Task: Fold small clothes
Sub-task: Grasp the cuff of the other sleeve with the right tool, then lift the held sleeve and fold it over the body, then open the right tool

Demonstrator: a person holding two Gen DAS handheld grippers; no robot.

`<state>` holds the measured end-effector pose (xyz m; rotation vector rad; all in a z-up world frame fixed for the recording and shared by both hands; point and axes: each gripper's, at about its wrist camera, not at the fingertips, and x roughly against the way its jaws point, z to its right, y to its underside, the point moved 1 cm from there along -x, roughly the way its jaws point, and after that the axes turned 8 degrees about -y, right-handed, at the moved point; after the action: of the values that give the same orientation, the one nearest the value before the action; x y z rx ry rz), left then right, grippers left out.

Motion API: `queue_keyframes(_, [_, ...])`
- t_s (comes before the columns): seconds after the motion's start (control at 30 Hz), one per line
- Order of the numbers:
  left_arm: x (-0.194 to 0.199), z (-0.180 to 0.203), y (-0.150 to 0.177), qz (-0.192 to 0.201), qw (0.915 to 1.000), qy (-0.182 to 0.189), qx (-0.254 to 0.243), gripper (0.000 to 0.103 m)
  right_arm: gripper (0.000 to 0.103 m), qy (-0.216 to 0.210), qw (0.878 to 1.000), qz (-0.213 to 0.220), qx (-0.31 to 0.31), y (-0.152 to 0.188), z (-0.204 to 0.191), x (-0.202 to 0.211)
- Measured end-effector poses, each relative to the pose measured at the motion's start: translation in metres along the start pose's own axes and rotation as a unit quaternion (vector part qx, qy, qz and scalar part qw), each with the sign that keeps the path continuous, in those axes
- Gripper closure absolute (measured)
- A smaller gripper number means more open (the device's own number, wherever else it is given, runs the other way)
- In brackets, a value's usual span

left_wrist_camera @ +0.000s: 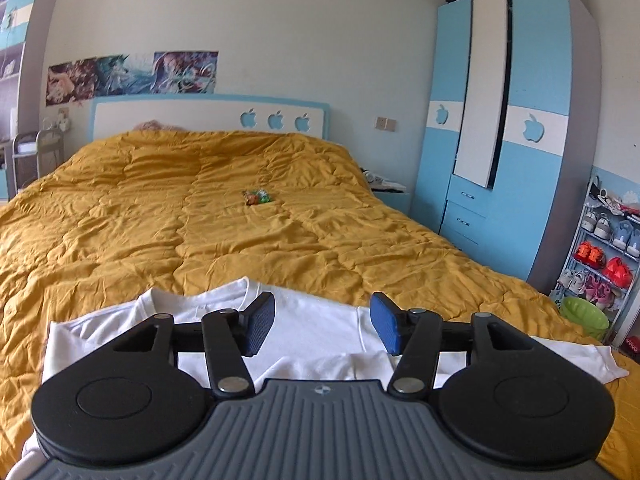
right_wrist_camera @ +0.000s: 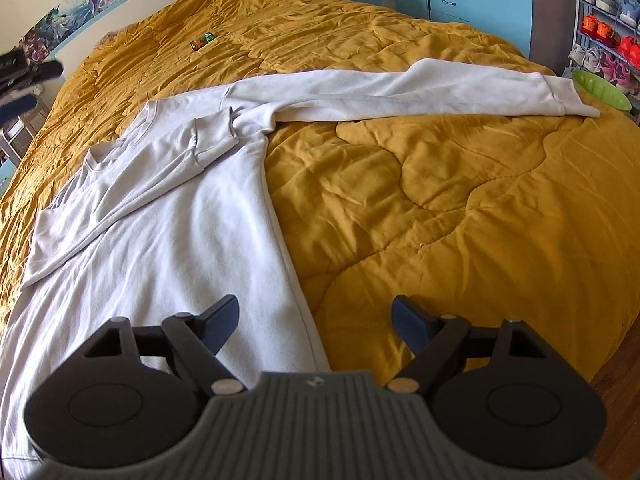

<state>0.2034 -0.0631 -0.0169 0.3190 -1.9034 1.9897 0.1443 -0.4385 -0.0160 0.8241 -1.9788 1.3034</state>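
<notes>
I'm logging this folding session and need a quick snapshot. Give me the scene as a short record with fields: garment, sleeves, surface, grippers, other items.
garment: white long-sleeved shirt, lying flat on the bed
sleeves: one folded across the chest; the other stretched out sideways
surface: mustard-yellow quilt
left gripper: open, empty, above the shirt
right gripper: open, empty, above the shirt's side edge
other items: small colourful packet farther up the quilt; green bowl beside the bed

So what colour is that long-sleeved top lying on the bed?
White, the long-sleeved top on a mustard-yellow quilt; clearest in the right wrist view.
</notes>
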Motion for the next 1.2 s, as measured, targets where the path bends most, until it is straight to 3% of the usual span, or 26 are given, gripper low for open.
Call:
queue_keyframes(0.17, [0.006, -0.026, -0.002, -0.037, 0.9978, 0.002, 0.056, 0.039, 0.023, 0.016, 1.000, 0.019, -0.012, -0.004, 0.005, 0.012])
queue_keyframes(0.3, [0.019, -0.021, 0.000, -0.038, 0.9978, 0.015, 0.051, 0.039, 0.023, 0.032, 0.999, 0.020, -0.023, -0.010, 0.015, 0.022])
queue_keyframes(0.47, [0.038, -0.003, 0.011, -0.025, 0.9990, 0.021, 0.030, 0.039, 0.021, 0.069, 0.996, 0.047, 0.015, -0.018, 0.029, 0.045])
queue_keyframes(0.7, [0.058, 0.024, 0.031, -0.029, 0.9985, 0.045, 0.006, 0.039, 0.021, 0.014, 0.993, 0.116, -0.018, -0.039, 0.098, 0.068])
queue_keyframes(0.83, [0.063, 0.032, 0.050, -0.055, 0.9965, 0.062, 0.000, 0.039, 0.021, 0.027, 0.988, 0.099, -0.111, -0.060, 0.158, 0.058])
queue_keyframes(0.9, [0.063, 0.035, 0.060, -0.068, 0.9954, 0.067, -0.009, 0.039, 0.020, -0.024, 0.983, 0.099, -0.152, -0.072, 0.191, 0.049])
queue_keyframes(0.93, [0.064, 0.036, 0.066, -0.077, 0.9946, 0.068, -0.016, 0.039, 0.021, -0.077, 0.979, 0.095, -0.164, -0.078, 0.210, 0.040])
queue_keyframes(0.97, [0.064, 0.037, 0.072, -0.082, 0.9941, 0.068, -0.020, 0.039, 0.021, -0.104, 0.973, 0.094, -0.185, -0.081, 0.225, 0.033])
queue_keyframes(1.03, [0.065, 0.038, 0.083, -0.095, 0.9929, 0.066, -0.027, 0.039, 0.021, -0.128, 0.954, 0.106, -0.250, -0.087, 0.253, 0.017])
queue_keyframes(1.2, [0.062, 0.042, 0.104, -0.124, 0.9901, 0.043, -0.050, 0.039, 0.025, -0.200, 0.874, 0.182, -0.404, -0.086, 0.308, -0.012])
